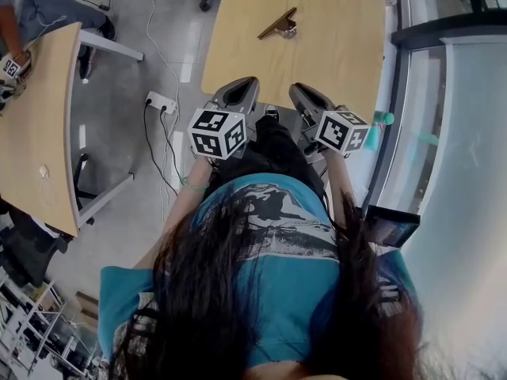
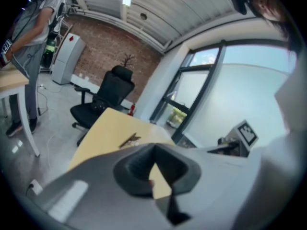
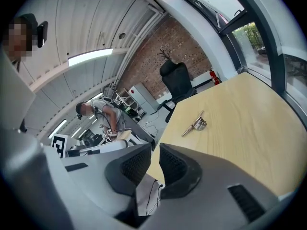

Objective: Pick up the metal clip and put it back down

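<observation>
Near the far end of the table point(image 1: 341, 54), the metal clip point(image 1: 279, 25) lies flat, well ahead of both grippers. The left gripper point(image 1: 238, 93) and right gripper point(image 1: 309, 100) have their jaws together and hold nothing. Reaching the clip like that would probably shove it along instead of straddling it.

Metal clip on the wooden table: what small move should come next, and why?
Probably move the right claw forward toward the metal clip: the clip lies free far up the table, while the shut claw hangs over the near edge, well apart from it.
</observation>
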Available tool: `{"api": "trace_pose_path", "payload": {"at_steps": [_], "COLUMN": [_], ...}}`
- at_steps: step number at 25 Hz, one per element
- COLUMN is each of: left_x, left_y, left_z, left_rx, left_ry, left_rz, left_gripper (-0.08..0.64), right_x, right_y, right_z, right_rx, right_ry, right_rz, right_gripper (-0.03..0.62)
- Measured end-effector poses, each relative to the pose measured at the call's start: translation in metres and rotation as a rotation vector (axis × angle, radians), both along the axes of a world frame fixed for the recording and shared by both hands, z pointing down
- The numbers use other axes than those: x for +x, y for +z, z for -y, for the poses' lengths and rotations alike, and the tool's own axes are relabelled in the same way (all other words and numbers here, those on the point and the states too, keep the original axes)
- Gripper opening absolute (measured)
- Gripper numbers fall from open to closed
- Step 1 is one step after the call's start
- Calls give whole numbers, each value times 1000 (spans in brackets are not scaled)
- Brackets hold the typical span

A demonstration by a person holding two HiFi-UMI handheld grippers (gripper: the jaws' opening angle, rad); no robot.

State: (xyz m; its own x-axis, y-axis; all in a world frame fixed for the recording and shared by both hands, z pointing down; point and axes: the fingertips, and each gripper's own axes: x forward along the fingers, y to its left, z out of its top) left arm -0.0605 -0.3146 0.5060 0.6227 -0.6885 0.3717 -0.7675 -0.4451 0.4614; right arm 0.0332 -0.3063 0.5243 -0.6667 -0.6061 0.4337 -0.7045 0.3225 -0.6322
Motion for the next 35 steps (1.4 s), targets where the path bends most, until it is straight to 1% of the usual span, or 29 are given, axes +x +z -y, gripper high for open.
{"api": "trace_pose_path", "payload": {"at_steps": [4,7,10,12,13,15,18,21,26,30,35], "left_x": [6,16,27,32,33,35,32,29,23,20,19], "left_y": [2,4,11,16,18,21,26,31,41,46,49], "left_z": [24,43,58,68,72,78,86,90,91,90,86], "left_rx": [-7,-12,-29,-34,-32,-30,-36,-46,-70,-79,-88], "left_ry": [-49,-58,-59,-63,-65,-77,-118,-152,-191,-216,-231], "left_rz": [-2,-27,-70,-67,-59,-40,-18,-5,12,30,44], "left_gripper": [5,5,5,5,5,5,5,5,5,5,5], "right_x": [13,21,30,34,35,34,32,31,23,21,19], "right_y": [8,17,38,52,60,73,94,116,139,152,167], "right_z": [38,69,95,112,120,133,152,170,194,210,223], "right_rx": [-33,-46,-78,-102,-119,-161,-224,-288,-390,-452,-549], "right_ry": [-20,-54,-94,-117,-130,-159,-176,-166,-123,-63,30], "right_rz": [35,53,28,20,21,32,47,61,127,165,236], "right_gripper": [40,40,41,45,62,118,133,137,141,141,140]}}
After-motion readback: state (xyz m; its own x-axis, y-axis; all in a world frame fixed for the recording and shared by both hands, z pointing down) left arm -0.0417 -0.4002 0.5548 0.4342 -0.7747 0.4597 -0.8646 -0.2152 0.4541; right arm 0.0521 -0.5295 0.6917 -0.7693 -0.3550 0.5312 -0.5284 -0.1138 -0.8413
